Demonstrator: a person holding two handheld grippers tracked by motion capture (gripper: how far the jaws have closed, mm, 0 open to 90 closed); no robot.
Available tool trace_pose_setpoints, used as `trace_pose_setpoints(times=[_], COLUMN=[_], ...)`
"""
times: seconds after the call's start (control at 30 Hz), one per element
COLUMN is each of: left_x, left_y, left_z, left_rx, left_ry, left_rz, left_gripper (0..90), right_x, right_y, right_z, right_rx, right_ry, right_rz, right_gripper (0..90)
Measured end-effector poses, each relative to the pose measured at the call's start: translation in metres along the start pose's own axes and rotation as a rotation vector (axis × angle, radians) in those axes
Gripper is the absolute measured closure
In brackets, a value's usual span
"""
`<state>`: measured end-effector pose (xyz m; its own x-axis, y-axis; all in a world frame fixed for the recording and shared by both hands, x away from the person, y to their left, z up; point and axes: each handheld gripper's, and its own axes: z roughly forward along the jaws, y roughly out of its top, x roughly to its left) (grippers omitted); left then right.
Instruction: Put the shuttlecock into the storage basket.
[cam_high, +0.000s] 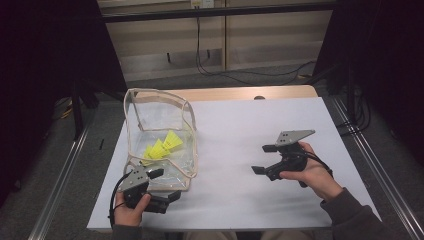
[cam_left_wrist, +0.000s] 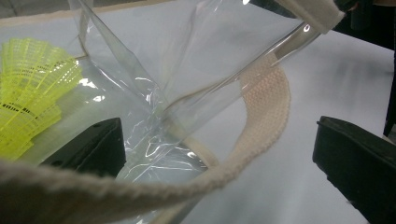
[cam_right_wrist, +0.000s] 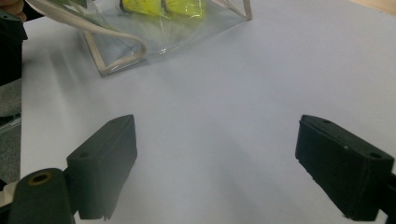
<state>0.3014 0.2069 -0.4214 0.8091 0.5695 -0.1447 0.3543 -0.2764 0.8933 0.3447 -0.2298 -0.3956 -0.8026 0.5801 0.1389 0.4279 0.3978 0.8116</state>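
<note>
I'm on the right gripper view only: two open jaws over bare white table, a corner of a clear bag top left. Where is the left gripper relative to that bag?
Observer: The left gripper sits at the near edge of the clear bag, by its near right corner, jaws apart; in its own view the bag's cream strap runs across between them.
Operator: Is it clamped on anything?
Observer: No, it is open, with the strap and plastic in the gap.
Operator: What's the yellow stuff inside?
Observer: Yellow shuttlecocks, lying on the bag's floor toward its left side.
Operator: And my gripper?
Observer: The right gripper is open and well apart from the bag, to its right, over the white table.
</note>
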Motion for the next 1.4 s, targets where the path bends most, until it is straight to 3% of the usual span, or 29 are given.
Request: trace_pose_setpoints(times=[1.4], left_x=[-0.001], left_y=[0.000], left_z=[0.000], left_rx=[0.004], left_ry=[0.000], left_rz=[0.002], left_gripper=[2.3], right_x=[-0.008], right_y=[-0.055], right_z=[-0.024], right_rx=[-0.004], right_ry=[-0.058], right_rz=[0.039], right_gripper=[12.3])
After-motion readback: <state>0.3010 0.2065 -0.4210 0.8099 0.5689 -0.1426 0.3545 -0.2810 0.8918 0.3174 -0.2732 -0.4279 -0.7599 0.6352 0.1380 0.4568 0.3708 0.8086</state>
